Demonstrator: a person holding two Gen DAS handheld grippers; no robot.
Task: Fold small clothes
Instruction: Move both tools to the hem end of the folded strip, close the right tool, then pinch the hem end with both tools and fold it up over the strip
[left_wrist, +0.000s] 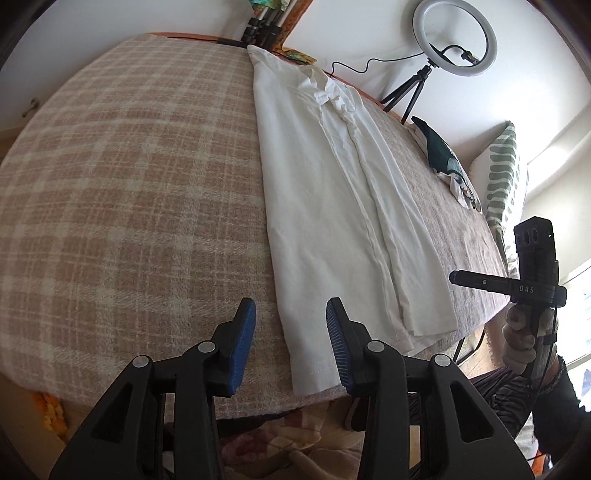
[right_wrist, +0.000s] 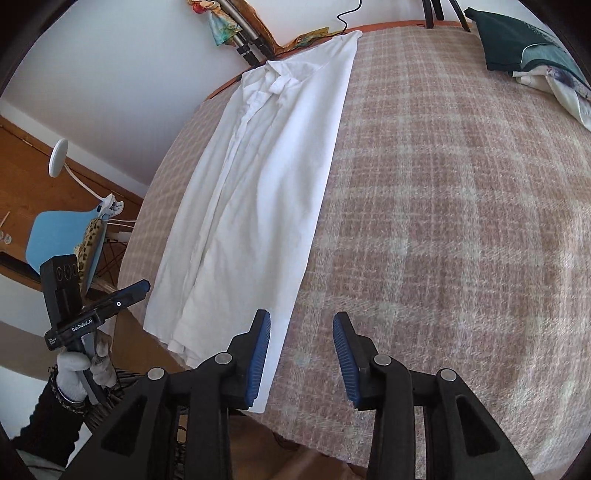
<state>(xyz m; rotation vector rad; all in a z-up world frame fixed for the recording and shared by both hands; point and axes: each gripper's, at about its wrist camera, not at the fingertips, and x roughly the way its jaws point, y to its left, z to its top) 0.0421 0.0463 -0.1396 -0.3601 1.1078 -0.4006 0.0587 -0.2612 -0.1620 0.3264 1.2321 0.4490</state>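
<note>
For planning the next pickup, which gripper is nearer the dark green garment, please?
Right. The right gripper sits on the dark green garment's side of the white shirt; the left gripper is at the shirt's opposite edge.

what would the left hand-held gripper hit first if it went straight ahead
Probably the blanket, close beside the shirt. The open left hand-held gripper points just off the shirt's left edge, though depth is hard to judge.
</note>
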